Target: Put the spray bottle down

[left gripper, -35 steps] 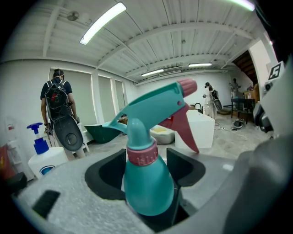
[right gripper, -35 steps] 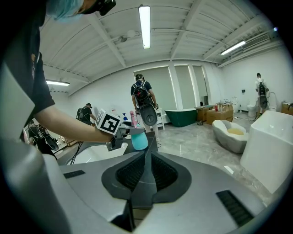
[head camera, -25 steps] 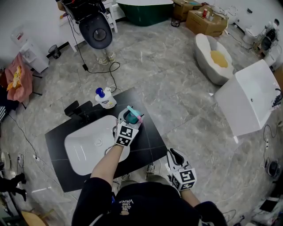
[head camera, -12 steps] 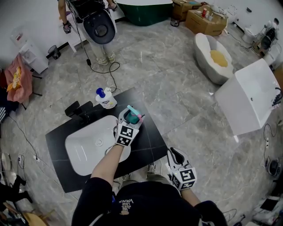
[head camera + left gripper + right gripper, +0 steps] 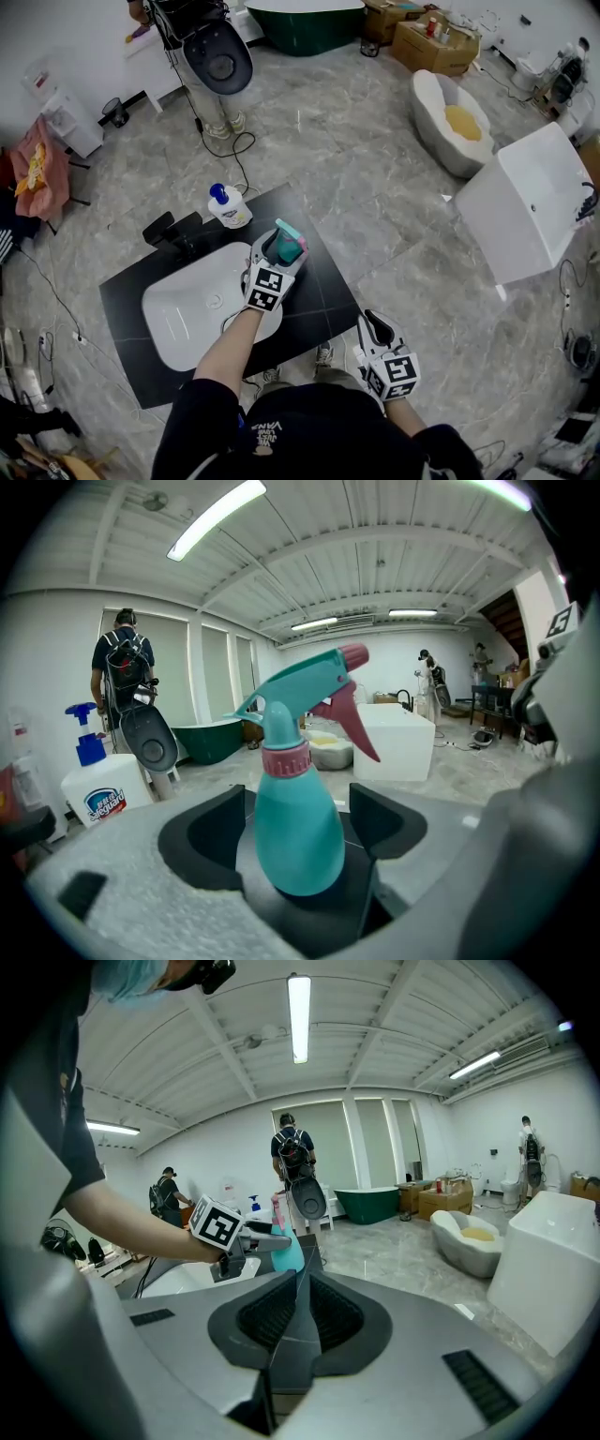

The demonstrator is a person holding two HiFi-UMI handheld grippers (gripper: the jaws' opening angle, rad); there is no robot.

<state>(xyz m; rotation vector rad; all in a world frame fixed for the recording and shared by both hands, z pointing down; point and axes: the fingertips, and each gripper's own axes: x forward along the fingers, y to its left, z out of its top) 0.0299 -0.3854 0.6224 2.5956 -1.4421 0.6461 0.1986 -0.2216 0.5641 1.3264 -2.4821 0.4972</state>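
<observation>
Left gripper view: the left gripper (image 5: 298, 825) has its jaws opening. The teal spray bottle (image 5: 292, 799) stands upright between the two dark pads, with a narrow gap on either side, so neither pad presses on it. Its base rests on the black desk. The nozzle points toward 9 o'clock in this view and the pink trigger hangs toward 3 o'clock. A white Safeguard pump bottle (image 5: 101, 791) with a blue pump sits on the same desk at about 9 o'clock from the spray bottle.

In the head view, the desk (image 5: 317, 281) carries a white sink basin (image 5: 192, 314) with a black faucet (image 5: 173, 234) at the basin's 11 o'clock. The spray bottle stands just beside the basin at its 2 o'clock, near the desk's far corner. The pump bottle sits at 11 o'clock from it, near but apart.

The right gripper (image 5: 298, 1312) has its jaws pressed together with nothing between them. It hangs off the desk, at about 5 o'clock from the spray bottle and well apart from it.
</observation>
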